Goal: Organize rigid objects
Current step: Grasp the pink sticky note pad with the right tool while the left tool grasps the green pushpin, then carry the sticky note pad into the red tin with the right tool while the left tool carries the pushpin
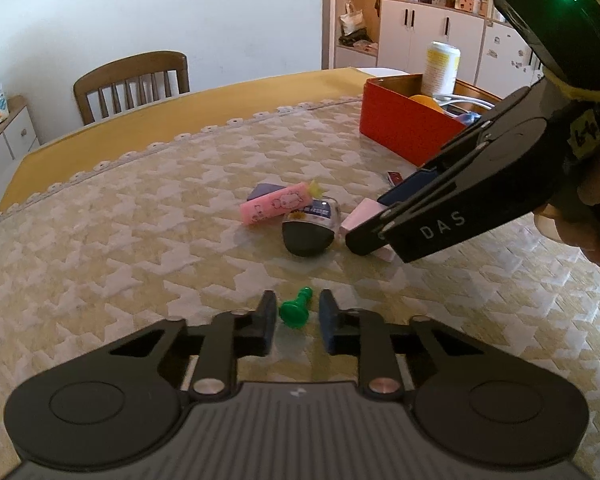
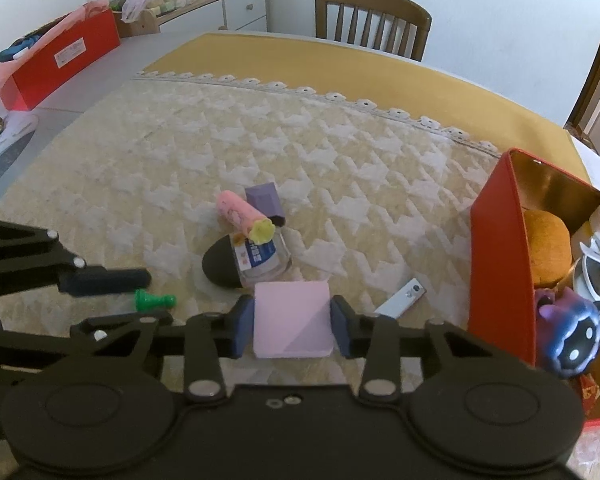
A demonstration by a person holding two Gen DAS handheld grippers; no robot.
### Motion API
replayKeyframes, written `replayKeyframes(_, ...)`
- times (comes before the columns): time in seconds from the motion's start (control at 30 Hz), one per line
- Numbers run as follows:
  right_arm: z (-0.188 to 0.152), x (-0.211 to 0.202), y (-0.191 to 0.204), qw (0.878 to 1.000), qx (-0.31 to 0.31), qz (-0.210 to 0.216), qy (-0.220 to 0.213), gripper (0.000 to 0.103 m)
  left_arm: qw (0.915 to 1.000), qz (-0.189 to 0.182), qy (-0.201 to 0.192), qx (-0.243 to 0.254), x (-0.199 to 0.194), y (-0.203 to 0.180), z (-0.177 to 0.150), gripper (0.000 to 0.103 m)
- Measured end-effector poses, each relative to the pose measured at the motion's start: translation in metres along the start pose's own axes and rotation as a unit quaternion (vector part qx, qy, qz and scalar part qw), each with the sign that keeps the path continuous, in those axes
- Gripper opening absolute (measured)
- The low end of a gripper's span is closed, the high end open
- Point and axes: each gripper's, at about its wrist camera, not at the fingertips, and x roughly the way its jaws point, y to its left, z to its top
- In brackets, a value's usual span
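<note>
The right gripper (image 2: 292, 326) fingers flank the pink block (image 2: 292, 322), apparently touching its flat, stiff, light sides, while the left gripper (image 1: 298, 320) fingers stand narrowly apart around the small, slippery green pawn (image 1: 294, 308) on the bench (image 1: 140, 220), with the red tin (image 2: 496, 260) at three o'clock.

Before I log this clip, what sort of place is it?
Most likely a home dining room: a wooden chair at a table with a lace-edged tablecloth, and white cabinets cluttered with household items.

Both cams sit low over the table (image 1: 100, 240), looking forward past their own fingers; they're angled toward each other and share the green pawn (image 1: 296, 309) and middle clutter
</note>
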Motion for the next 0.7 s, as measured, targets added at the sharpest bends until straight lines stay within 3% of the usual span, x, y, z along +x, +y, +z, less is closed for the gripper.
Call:
replayKeyframes(0.33,-0.005,-0.016,0.006,1.000,0.002,-0.004,-0.014,0.039,0.9999,0.013,-0.006,-0.001,-0.008,-0.007,0.003,0.015)
replayKeyframes(0.7,-0.011,-0.066,0.003,0.999,0.018,0.003,-0.043,0.039,0.9994,0.009,-0.030,-0.015,-0.034,-0.025,0.021,0.015)
